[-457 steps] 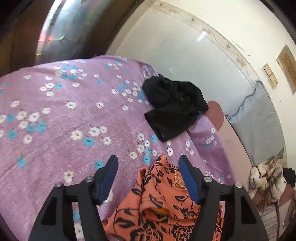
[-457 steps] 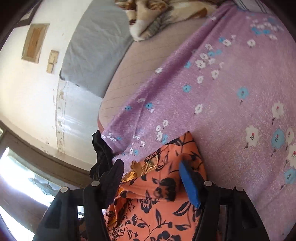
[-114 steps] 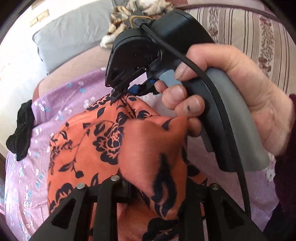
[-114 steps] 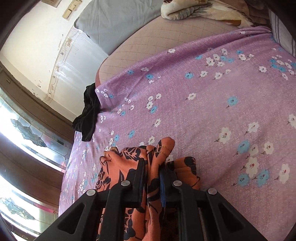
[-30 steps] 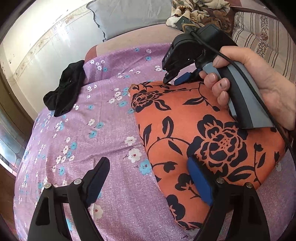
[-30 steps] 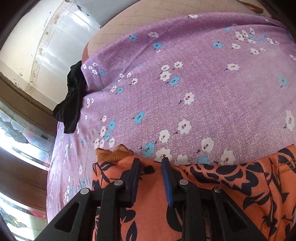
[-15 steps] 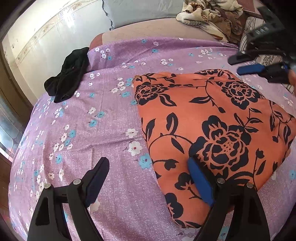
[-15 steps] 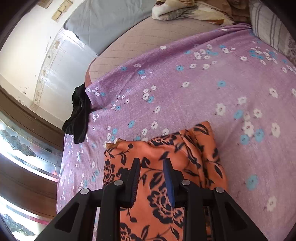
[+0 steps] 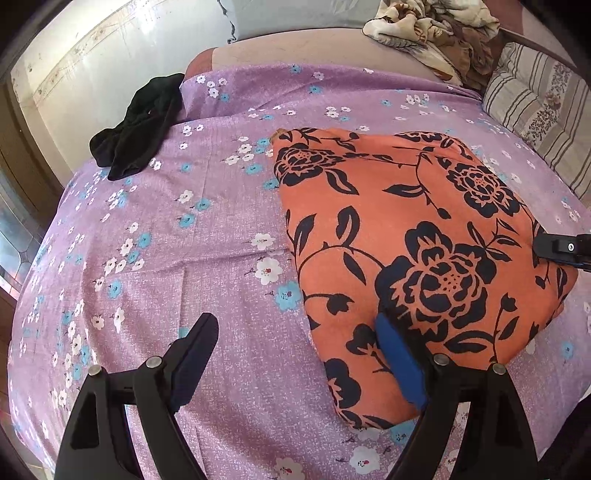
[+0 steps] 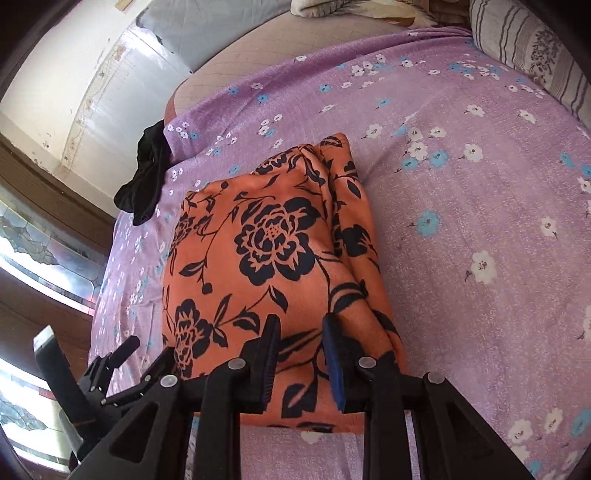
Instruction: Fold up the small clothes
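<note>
Place: a home bedroom.
Bed: a purple bedsheet with white and blue flowers (image 9: 155, 236) covers a mattress.
Bedding: a striped pillow (image 9: 535, 107) and a crumpled beige floral blanket (image 9: 436, 33).
Walls: a cream plastered wall (image 10: 92, 70); a stained-glass window (image 10: 33, 243).

No writing, label, brand or number can be read in either view. The cloths ahead of the fingers carry only flower prints.

Both my grippers free, nothing clamped.
My left gripper (image 9: 295, 339) has its jaws spread wide, tips pointing forward and down. My right gripper (image 10: 301, 328) holds its jaws narrowly apart, with a small gap between the blue pads.
</note>
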The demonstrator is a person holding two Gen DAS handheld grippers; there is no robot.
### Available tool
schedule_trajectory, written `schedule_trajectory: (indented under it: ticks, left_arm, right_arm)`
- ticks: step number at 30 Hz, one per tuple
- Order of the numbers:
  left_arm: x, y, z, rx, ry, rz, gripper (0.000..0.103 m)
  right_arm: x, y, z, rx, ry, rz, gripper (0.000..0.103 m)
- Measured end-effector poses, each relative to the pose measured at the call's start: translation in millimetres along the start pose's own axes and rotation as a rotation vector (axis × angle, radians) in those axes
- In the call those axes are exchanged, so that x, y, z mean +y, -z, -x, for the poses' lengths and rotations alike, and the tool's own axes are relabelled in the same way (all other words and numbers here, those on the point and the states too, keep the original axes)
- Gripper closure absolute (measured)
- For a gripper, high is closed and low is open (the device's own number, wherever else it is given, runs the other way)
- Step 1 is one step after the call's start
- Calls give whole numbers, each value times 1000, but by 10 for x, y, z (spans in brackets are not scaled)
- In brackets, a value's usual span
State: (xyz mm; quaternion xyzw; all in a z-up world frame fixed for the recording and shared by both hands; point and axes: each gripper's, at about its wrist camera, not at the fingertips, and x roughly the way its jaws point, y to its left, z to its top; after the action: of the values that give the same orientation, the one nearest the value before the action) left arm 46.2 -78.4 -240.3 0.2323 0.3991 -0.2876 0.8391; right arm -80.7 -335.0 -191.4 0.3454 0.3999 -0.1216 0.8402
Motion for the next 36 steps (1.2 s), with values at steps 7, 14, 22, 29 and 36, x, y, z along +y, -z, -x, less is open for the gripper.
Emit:
schedule_trajectory:
  ticks: [7, 14, 22, 29, 36]
  left_arm:
    - [113, 134, 81, 25, 50, 45, 11]
    - [278, 68, 319, -75, 25, 115, 12]
    - [124, 97, 79, -21, -47, 60, 11]
    - [97, 87, 69, -26, -58, 32, 11]
    - [50, 81, 59, -32, -65, 17, 11]
  right_arm:
    - [12, 166, 61, 15, 53, 27, 76]
    - [52, 173, 321, -91, 55, 18, 76]
    - [-51, 214, -8, 37, 119, 0, 76]
    - [-55, 196, -57, 47, 119, -5, 75]
    - [-8, 157, -124, 67, 140, 27, 75]
